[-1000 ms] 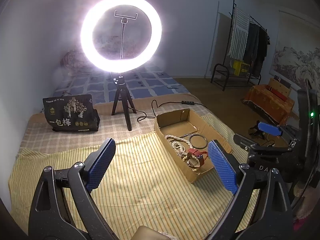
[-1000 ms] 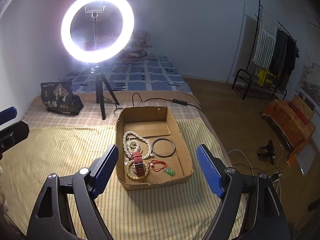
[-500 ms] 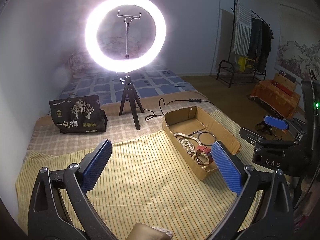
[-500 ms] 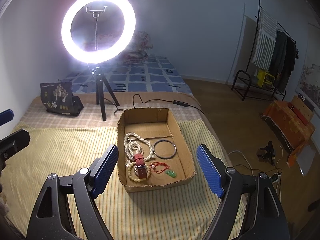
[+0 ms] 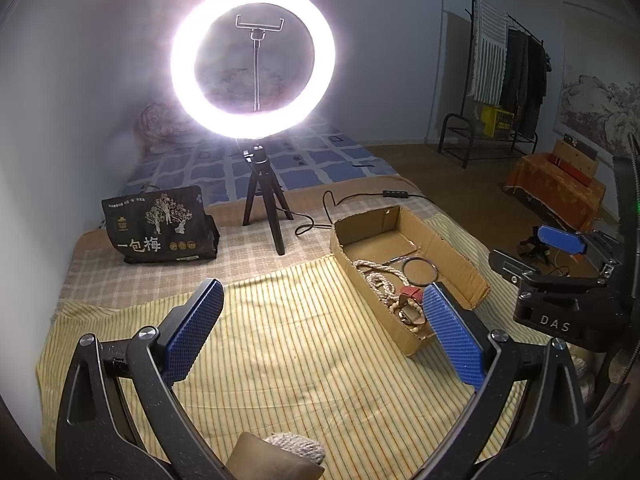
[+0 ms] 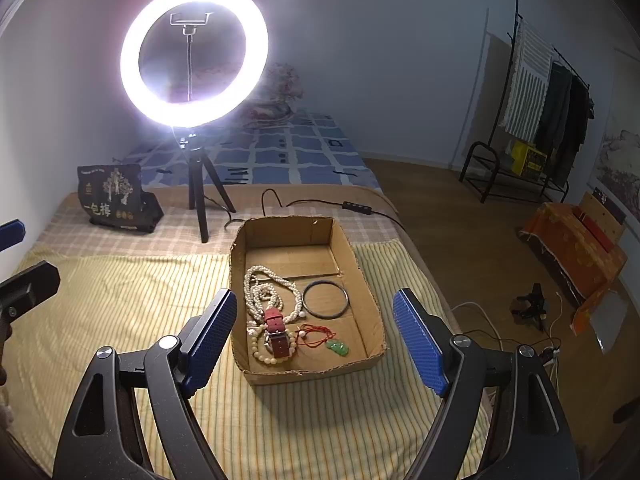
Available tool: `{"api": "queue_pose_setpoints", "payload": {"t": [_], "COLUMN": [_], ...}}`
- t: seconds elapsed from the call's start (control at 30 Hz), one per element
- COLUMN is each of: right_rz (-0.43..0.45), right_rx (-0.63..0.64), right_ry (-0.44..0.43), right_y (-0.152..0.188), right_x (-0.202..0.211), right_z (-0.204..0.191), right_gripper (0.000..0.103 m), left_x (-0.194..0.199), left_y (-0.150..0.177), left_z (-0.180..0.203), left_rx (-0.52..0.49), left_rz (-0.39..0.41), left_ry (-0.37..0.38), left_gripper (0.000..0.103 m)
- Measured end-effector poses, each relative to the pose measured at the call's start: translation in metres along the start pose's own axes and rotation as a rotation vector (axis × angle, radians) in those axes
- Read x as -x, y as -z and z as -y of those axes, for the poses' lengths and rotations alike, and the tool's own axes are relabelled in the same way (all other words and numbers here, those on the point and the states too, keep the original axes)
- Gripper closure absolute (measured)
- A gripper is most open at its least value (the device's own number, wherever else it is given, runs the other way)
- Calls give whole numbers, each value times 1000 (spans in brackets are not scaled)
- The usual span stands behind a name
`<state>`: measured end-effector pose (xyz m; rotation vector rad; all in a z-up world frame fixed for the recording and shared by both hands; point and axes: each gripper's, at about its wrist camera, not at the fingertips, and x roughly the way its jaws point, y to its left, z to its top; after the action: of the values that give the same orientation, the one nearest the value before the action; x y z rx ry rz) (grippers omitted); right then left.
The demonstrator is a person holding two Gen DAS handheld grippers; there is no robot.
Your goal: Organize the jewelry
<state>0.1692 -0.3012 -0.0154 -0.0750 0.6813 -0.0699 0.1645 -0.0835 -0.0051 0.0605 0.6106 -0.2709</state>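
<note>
A shallow cardboard box [image 6: 368, 292] lies on the striped yellow cloth [image 6: 120, 304]. It holds a white bead necklace [image 6: 260, 292], a dark bangle [image 6: 325, 301], a red-strapped watch [image 6: 276, 328], a beige bead bracelet [image 6: 260, 350] and a green pendant on a red cord [image 6: 337, 347]. My right gripper [image 6: 314, 338] is open and empty, hovering above the box's near end. My left gripper [image 5: 320, 332] is open and empty over the cloth, left of the box [image 5: 452, 256]. The right gripper also shows in the left wrist view [image 5: 560, 264].
A lit ring light on a small black tripod [image 5: 264, 208] stands behind the box, its cable [image 6: 320, 203] trailing right. A black printed bag [image 5: 160, 224] sits at the back left. A small cushion [image 5: 276, 460] lies at the cloth's near edge. The bed's edge drops off at right.
The left gripper has swung its view rightward and slightly back, so the box and ring light sit more central. The right gripper is nearly still. Both stay open.
</note>
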Motion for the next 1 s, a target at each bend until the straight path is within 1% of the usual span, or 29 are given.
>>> {"api": "queue_pose_setpoints", "payload": {"t": [0.13,0.2,0.53,1.0], "right_rz": [2,1,-1,-9], "right_rx": [1,0,-2,7], "right_ry": [4,5,6,4], "right_y": [0,0,0,4], "right_x": [0,0,0,-2], "right_z": [0,2,3,2], "right_gripper": [23,23,23,22], "left_x": [-5,-7,-13,-11], "left_y": [1,1,3,2], "left_z": [1,1,-1,-3], "left_rx": [-9,-7,24,37], "left_rz": [-17,-21,-58,-54], "left_ry": [-37,-40,-20,-16], "left_gripper": [0,0,0,0]}}
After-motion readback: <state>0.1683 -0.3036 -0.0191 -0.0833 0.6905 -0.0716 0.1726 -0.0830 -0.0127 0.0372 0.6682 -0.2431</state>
